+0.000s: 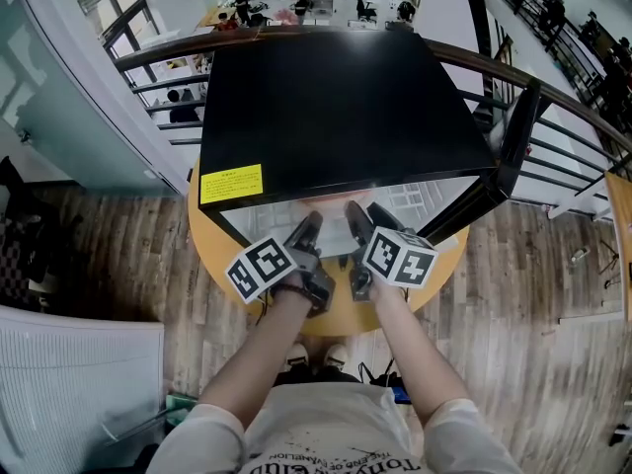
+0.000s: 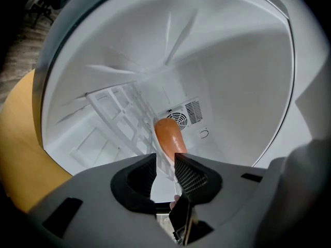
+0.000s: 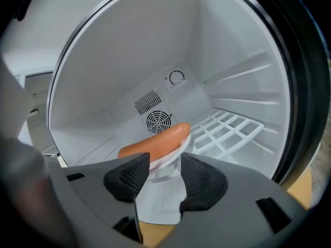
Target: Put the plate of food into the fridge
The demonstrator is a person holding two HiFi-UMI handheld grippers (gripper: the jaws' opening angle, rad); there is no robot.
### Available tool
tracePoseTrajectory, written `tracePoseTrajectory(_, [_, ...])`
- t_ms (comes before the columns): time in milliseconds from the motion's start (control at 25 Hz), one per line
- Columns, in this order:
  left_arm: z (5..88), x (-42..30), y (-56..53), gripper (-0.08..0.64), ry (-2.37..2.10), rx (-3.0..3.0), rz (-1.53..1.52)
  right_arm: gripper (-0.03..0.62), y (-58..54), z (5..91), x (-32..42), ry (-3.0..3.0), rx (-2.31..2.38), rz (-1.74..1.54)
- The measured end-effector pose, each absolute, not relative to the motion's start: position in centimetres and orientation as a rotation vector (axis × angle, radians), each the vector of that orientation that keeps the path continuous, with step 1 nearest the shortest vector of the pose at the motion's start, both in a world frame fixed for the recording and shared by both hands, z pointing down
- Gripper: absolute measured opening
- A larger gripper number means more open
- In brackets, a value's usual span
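A small black fridge (image 1: pixel 336 107) stands open on a round yellow table (image 1: pixel 212 235). Both grippers reach into its white inside. A white plate (image 3: pixel 181 148) with an orange sausage (image 3: pixel 155 141) hangs just inside the opening. My left gripper (image 2: pixel 165 161) is shut on the plate's thin rim (image 2: pixel 164 165), and the sausage (image 2: pixel 168 134) shows right past its fingertips. My right gripper (image 3: pixel 164 164) stands open, with the plate's near edge at its fingertips and its pads off the plate. From the head view, the left gripper (image 1: pixel 312 223) and the right gripper (image 1: pixel 363 215) sit side by side at the fridge mouth, hiding the plate.
A white wire shelf (image 3: pixel 227 128) lies to the right inside the fridge, and a round fan vent (image 3: pixel 155 122) is on the back wall. The fridge door (image 1: pixel 509 166) stands open at the right. A railing (image 1: pixel 583 136) runs behind the table.
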State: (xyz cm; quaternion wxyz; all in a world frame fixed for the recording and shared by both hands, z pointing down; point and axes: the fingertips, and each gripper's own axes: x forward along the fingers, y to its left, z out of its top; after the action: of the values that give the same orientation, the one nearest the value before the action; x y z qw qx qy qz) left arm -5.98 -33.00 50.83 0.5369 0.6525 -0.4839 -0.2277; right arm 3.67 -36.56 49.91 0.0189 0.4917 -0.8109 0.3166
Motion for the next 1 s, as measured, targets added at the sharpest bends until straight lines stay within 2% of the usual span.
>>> tracePoseTrajectory(640, [51.11,-5.68,-33.20,0.078,-1.146,1.551,-0.534,0.204,-36.76,50.06,3.96,-2.479,1.421,0.824])
tracePoseTrajectory(1000, [50.94,-6.21,-33.42,0.054,-1.165,1.528,-0.568,0.204,-36.34,49.59,4.23,-2.566,1.248,1.028])
